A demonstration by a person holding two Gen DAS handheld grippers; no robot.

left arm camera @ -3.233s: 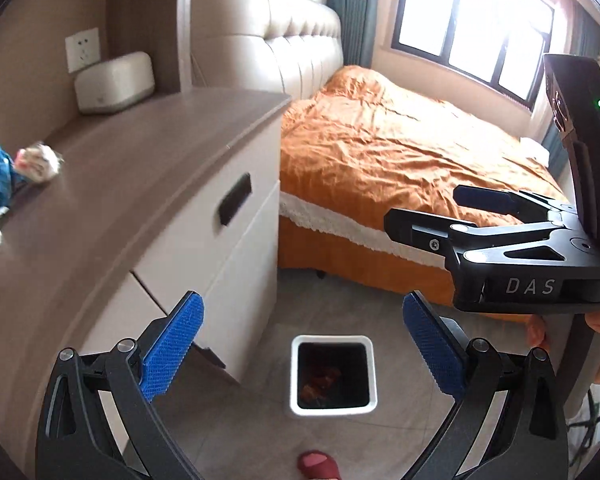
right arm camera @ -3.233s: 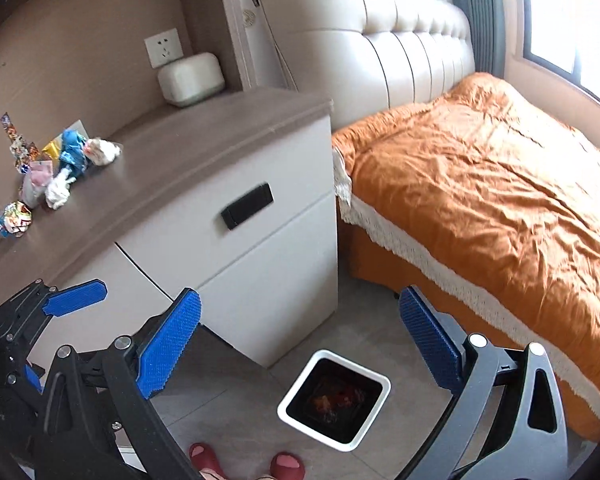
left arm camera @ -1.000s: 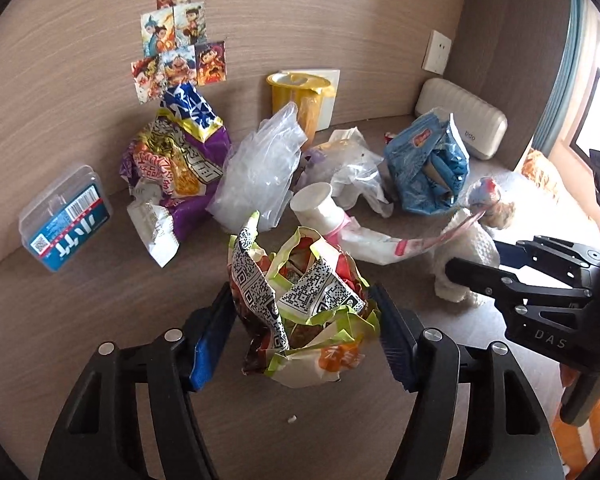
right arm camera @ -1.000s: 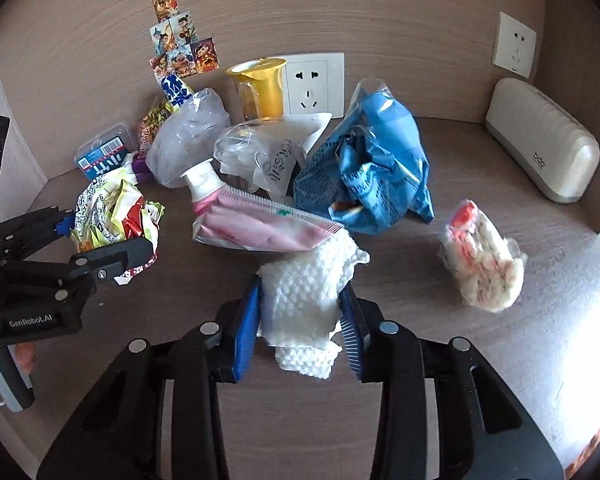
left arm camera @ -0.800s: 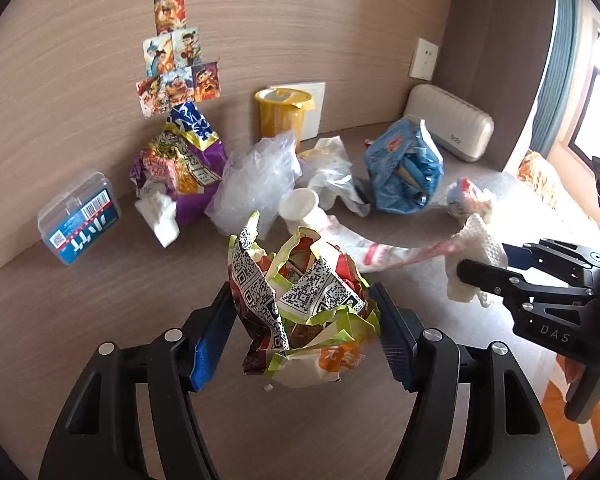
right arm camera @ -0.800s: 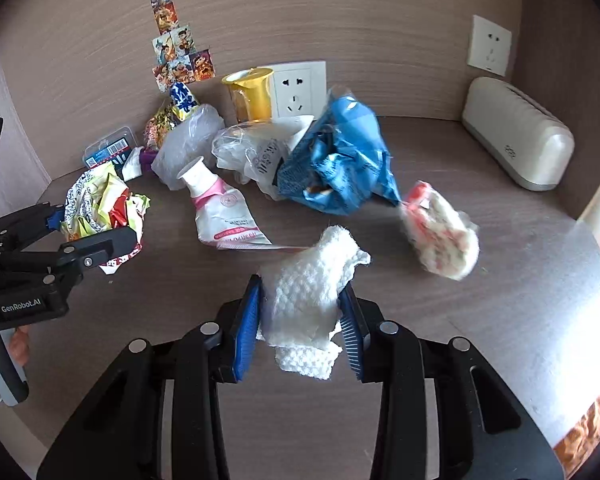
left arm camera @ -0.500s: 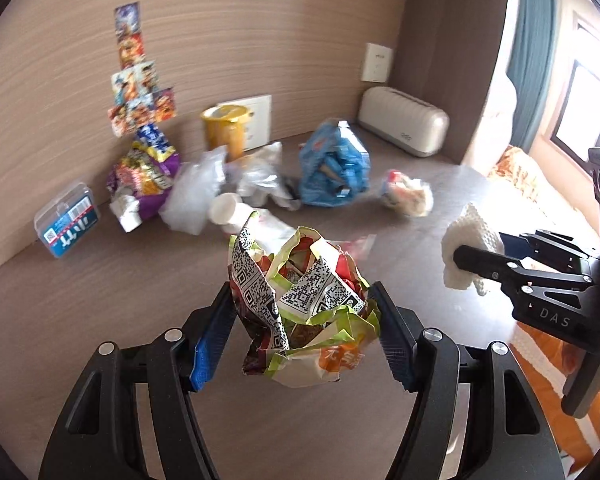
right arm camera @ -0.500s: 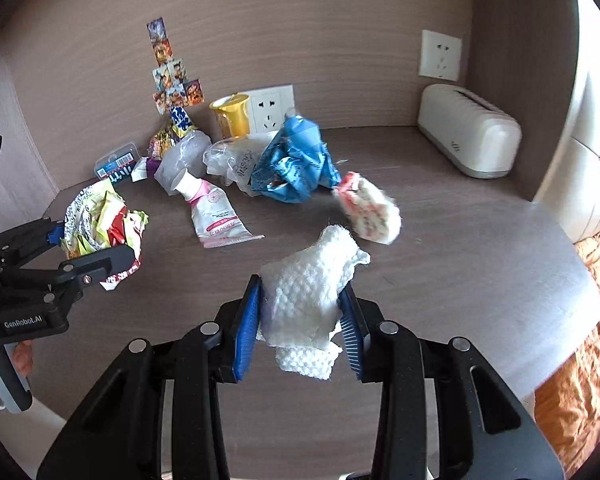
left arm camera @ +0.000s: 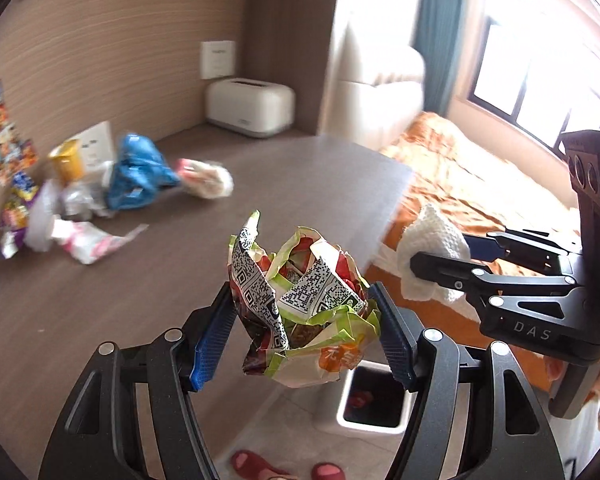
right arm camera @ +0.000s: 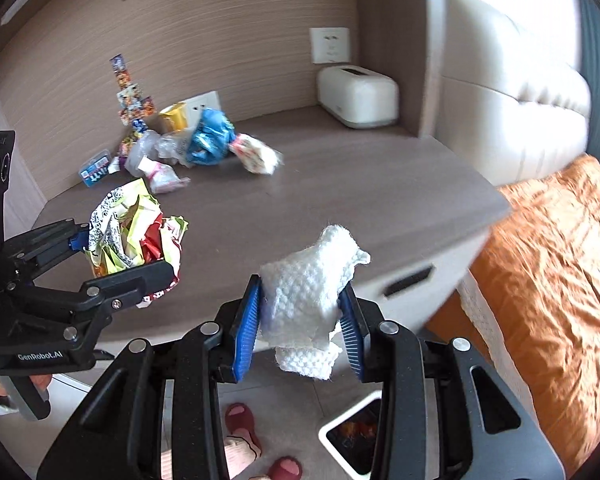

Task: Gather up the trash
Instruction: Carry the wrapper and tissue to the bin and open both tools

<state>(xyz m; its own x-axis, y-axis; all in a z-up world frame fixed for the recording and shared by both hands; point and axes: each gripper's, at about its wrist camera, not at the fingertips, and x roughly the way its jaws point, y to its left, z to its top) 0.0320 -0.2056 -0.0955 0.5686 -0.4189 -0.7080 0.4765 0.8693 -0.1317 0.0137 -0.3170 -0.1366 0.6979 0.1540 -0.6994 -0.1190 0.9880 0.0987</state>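
My left hand-held gripper squeezes a crumpled snack wrapper. My right hand-held gripper pinches a soft white paper towel. Both are past the front edge of the surface, above the bin on the floor. They look light and squashy, so I hold them by the middle.

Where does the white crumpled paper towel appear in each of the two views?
Left wrist view: the white paper towel is at the right, clamped in the right gripper, in front of the orange bed.
Right wrist view: low centre, between that gripper's own fingers.
Shared landmark: the white trash bin on the floor.
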